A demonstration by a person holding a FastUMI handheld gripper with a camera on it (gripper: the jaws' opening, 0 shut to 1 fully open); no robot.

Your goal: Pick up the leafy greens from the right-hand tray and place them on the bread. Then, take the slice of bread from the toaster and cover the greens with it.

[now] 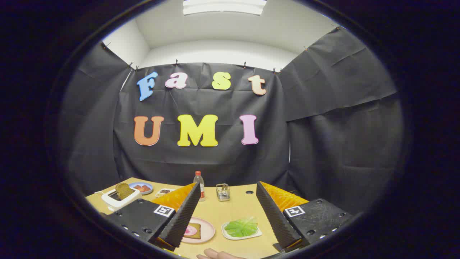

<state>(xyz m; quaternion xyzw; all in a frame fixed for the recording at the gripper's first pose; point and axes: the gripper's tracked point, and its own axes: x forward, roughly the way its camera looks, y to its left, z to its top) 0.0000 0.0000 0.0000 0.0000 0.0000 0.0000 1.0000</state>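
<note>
A: How does the claw (227, 216) stand?

B: Its fingers are spread wide, gripping nothing, hanging above the counter (237, 208).

A: And the leafy greens (241, 227)?

B: They lie on a white tray (230, 235), between the fingers and nearer the right one. Just left of that tray sits a pink plate (209, 232) carrying a slice of bread (194, 230), partly hidden by the left finger.

A: The toaster (118, 200)?

B: Off to the left beyond the left finger, white, with a brown slice (124, 190) standing up in it. Farther back stand a bottle (199, 184) and a small wire holder (223, 192).
</note>
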